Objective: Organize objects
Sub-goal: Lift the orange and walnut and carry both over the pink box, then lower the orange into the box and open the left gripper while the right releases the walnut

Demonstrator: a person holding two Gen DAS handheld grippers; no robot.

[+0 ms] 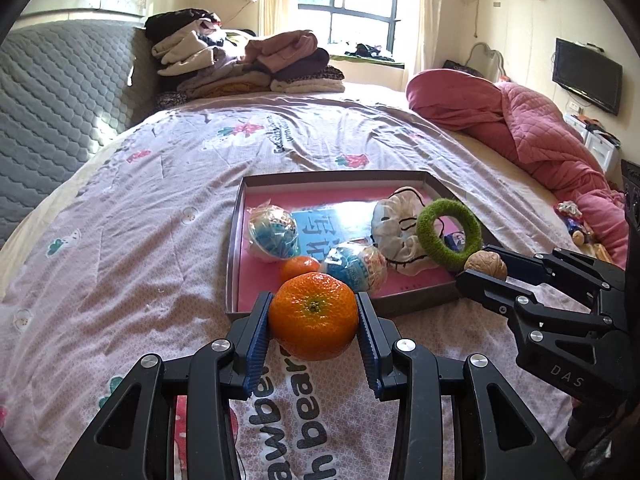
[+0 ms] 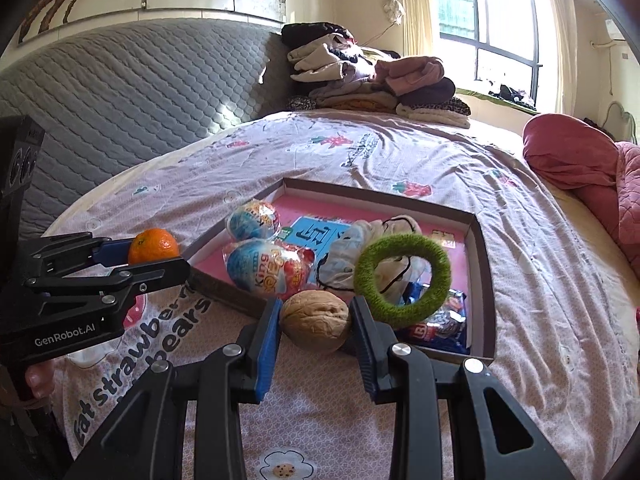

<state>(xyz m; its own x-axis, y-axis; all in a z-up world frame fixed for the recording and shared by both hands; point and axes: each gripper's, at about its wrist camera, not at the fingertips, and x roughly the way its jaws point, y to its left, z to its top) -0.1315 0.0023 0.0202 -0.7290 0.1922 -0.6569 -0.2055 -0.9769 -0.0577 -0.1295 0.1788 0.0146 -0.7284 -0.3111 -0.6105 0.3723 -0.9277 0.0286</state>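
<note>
Bed with pink printed bedspread [image 1: 168,208] fills both views; grey quilted headboard [image 1: 52,92] at the far left, stack of folded clothes [image 1: 240,64] at the head end, crumpled red quilt [image 1: 528,120] along the right side. Shallow cardboard tray [image 1: 234,240] with a pink floor sits mid-bed, just ahead of both grippers. In the tray: blue printed sheet [image 1: 316,228] lying flat, white plastic bag [image 1: 394,220] with a black cord, two foil-wrapped chocolate eggs [image 1: 274,232] [image 1: 356,266], second small tangerine [image 1: 298,268] between the eggs near the front wall, blue snack packet [image 2: 444,320] at the right front corner. Green fuzzy ring [image 1: 448,230] stands up on edge beside the bag. Left gripper [image 1: 314,320] clamped on a tangerine [image 1: 313,318], pads on both sides, held clear of the bedspread just short of the tray's front wall. Right gripper [image 2: 316,320] clamped on a walnut [image 2: 315,320], held above the tray's front right edge, close by the ring.
</note>
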